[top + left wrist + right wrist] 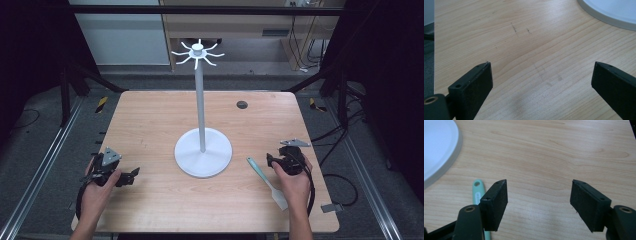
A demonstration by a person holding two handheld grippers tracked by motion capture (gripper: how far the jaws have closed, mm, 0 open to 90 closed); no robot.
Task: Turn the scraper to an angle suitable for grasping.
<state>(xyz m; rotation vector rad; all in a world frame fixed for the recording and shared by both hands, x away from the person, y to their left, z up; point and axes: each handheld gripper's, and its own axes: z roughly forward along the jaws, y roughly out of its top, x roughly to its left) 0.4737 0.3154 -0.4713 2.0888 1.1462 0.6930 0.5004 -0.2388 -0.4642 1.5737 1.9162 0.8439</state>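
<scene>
A white stand [201,100] with a round base [203,152] and hook arms at its top rises from the middle of the wooden table. A spatula [267,182] with a mint green handle and white blade lies to the right of the base, just left of my right gripper [270,161]. That gripper is open over bare wood, and the spatula's handle end [477,190] shows beside its left jaw. My left gripper [134,174] rests near the table's front left, open with nothing between its jaws [541,75].
The stand's base rim [609,17] lies ahead of the left gripper, and its edge [441,157] is at the upper left of the right gripper view. A dark grommet [242,104] sits at the table's back. Black frame posts flank the table.
</scene>
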